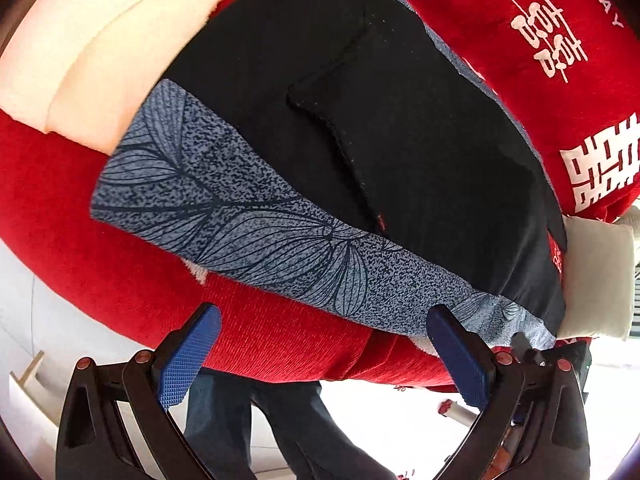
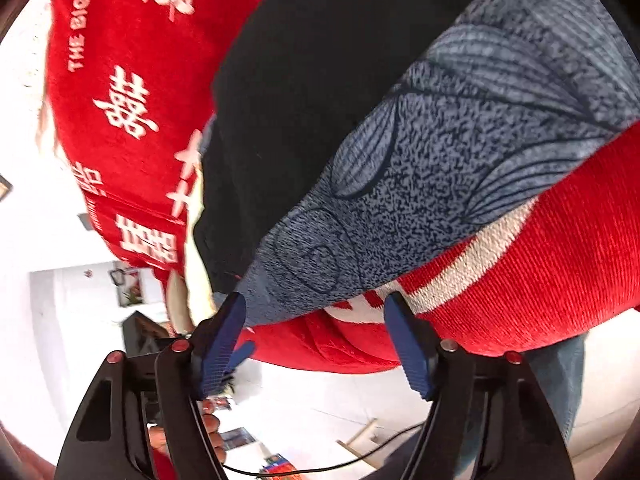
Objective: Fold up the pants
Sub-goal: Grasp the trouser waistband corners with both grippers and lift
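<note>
Two grippers are in view, one per wrist camera, and both stand with jaws apart and nothing between the pads. Your left gripper (image 1: pixel 324 340) hovers just short of the near edge of the red bedcover (image 1: pixel 280 344); its right pad (image 1: pixel 460 360) sits next to the near corner of the blue leaf-print fabric (image 1: pixel 256 232), but contact cannot be confirmed. Your right gripper (image 2: pixel 320 332) is partly spread at the same bedcover (image 2: pixel 520 280) edge, with its left fingertip beside the tip of the leaf-print fabric (image 2: pixel 460 140); the pads do not press on cloth.

The leaf-print fabric runs as a long strip along the bedcover's near edge. Directly beyond it, farther onto the bedcover, lie the black pants (image 1: pixel 360 120), spread flat, with a stitched pocket outline showing. In the right view the pants (image 2: pixel 320 80) fill the middle of the bedcover behind the strip.

Beyond the pants, the bedcover carries white printed characters (image 1: pixel 548 36). A pale cream cushion (image 1: pixel 80 60) rests on the bedcover to the left of the pants.

Below the bedcover's near edge there is open room: white floor (image 1: pixel 380 420) and your dark trouser legs (image 1: pixel 260 420).
</note>
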Demonstrator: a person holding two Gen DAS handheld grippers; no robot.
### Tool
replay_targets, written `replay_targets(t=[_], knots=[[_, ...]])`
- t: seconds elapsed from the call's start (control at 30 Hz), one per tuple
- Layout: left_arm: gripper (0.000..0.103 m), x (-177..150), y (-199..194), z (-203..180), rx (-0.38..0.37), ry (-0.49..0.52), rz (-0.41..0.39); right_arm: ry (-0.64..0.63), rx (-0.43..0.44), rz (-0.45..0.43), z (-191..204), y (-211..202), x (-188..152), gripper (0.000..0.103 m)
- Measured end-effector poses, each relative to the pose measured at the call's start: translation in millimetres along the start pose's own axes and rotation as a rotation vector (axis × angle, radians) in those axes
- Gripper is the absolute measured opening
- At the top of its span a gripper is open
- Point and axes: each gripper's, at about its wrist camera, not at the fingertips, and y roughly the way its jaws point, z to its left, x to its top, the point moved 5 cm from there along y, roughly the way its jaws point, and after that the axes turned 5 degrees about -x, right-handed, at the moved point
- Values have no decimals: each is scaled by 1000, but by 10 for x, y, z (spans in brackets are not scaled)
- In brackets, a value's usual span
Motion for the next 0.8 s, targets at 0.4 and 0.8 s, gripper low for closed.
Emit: replay_targets(t=[0.4,0.8], knots=[[103,-64,58,44,-55,-107,33,205,202,-60,94,-165,338,10],[58,445,48,-32,-153,-262,-27,124,166,-44,517,-384,507,10]])
